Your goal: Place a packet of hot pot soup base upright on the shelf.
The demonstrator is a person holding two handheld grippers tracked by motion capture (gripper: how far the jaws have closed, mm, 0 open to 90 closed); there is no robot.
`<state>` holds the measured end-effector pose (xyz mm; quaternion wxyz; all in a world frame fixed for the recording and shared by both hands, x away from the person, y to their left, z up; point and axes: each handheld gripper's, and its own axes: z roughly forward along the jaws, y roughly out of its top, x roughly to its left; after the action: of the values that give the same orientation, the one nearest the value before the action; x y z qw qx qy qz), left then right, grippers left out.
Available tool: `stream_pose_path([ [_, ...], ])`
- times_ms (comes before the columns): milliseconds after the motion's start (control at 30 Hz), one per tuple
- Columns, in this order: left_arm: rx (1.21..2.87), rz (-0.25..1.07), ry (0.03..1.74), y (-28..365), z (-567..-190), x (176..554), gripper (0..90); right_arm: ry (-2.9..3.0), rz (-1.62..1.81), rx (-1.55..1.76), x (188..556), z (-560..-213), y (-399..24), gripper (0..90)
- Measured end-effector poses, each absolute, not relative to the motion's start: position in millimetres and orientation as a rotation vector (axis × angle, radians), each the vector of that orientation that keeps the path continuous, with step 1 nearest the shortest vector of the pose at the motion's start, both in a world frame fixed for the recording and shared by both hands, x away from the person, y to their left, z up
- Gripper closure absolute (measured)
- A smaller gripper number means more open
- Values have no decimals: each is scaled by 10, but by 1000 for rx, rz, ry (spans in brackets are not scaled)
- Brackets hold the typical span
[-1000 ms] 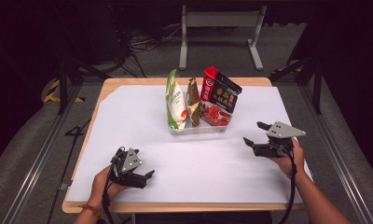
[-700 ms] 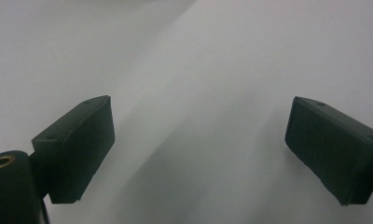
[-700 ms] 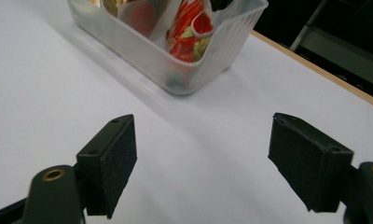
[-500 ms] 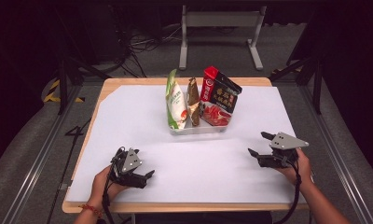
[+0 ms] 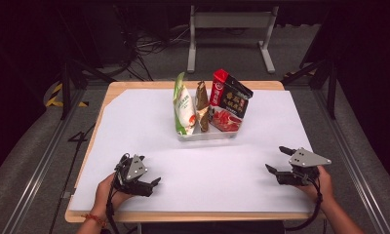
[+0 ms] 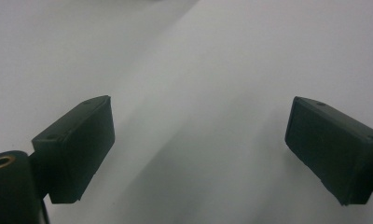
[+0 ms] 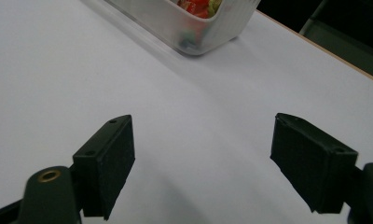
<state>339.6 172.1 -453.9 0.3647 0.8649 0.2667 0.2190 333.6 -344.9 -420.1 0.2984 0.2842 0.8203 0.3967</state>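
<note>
Both claws are spread wide and hold nothing. The right gripper (image 7: 201,163) sees the white tray (image 7: 212,28) corner ahead of it; the left gripper (image 6: 198,154) sees bare white table cover (image 6: 198,70). From above, the red snack bag (image 5: 228,100) stands in this tray.

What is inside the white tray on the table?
The white tray holds three upright packets: a green-and-white bag, a narrow brown packet and a red-and-black bag. Their bottoms and the tray floor are hidden by its wall.
</note>
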Motion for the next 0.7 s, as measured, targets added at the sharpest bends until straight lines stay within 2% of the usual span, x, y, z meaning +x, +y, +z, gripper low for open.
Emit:
stream_pose_path([
  [700, 2203, 558, 658, 1723, -4516, 3386, 89, 2108, 1074, 874, 3111, -4331, -3827, 203],
])
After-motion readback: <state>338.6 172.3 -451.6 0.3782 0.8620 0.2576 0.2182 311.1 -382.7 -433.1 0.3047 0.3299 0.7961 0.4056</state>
